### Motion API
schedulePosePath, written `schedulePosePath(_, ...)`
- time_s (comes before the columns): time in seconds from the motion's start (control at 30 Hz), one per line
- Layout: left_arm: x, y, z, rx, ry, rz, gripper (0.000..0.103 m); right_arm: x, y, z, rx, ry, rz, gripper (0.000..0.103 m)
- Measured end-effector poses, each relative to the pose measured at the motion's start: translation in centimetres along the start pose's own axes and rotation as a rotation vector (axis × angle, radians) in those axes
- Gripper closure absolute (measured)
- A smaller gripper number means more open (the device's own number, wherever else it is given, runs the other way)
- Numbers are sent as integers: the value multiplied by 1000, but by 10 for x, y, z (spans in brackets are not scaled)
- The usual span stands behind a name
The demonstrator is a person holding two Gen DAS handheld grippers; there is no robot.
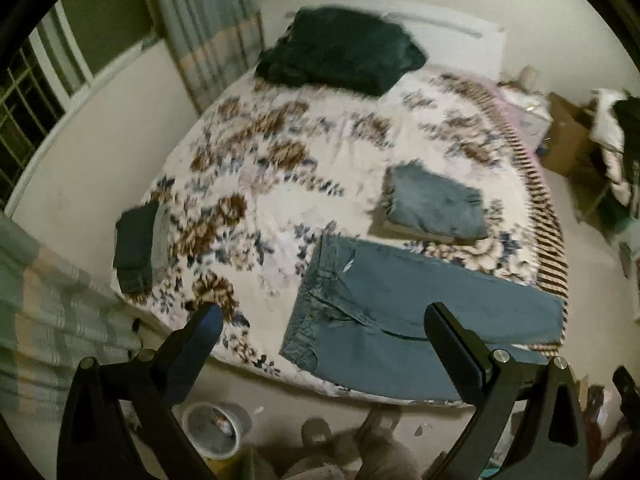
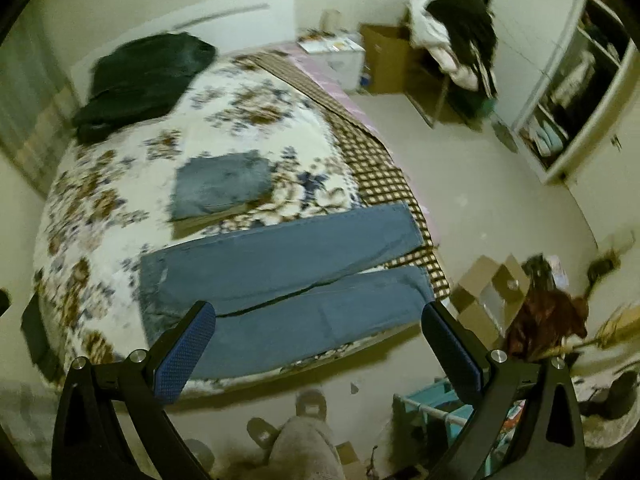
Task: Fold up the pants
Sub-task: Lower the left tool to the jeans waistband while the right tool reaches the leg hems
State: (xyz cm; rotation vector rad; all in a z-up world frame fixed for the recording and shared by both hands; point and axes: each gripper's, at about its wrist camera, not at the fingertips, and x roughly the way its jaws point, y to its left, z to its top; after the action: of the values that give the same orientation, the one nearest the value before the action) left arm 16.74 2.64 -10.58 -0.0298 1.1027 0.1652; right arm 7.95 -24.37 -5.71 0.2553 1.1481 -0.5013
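A pair of blue jeans (image 1: 400, 312) lies spread flat near the front edge of the bed (image 1: 280, 184), waistband to the left, both legs running right. It also shows in the right wrist view (image 2: 288, 276), with the leg ends reaching the bed's right edge. My left gripper (image 1: 324, 316) is open and empty, held above the waist end. My right gripper (image 2: 320, 316) is open and empty, held above the legs.
A folded pair of blue jeans (image 1: 436, 204) lies on a flat stack mid-bed. Dark clothes (image 1: 340, 52) are piled at the headboard, and a folded dark pile (image 1: 136, 248) lies at the left edge. A bucket (image 1: 216, 428), cardboard boxes (image 2: 488, 292) and a wardrobe (image 2: 568, 80) stand around.
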Motion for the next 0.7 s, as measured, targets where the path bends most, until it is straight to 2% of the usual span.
schedulePosePath(0.1,46,-11,23,-53,53,35,0,74,-15,38,58,68,-12,0)
schedulePosePath(0.3,155,-49,58,-160,182,128,0,237,-40,114,152,222,22,0)
schedulePosePath(0.4,220,-64,70,-230,258,108,0,321,-49,150,185,275,21,0)
schedulePosePath(0.57,330,-81,74,-345,412,133,0,453,-66,189,268,334,-40,0)
schedulePosePath(0.7,405,-88,73,-436,497,163,0,549,-83,197,336,407,-104,0)
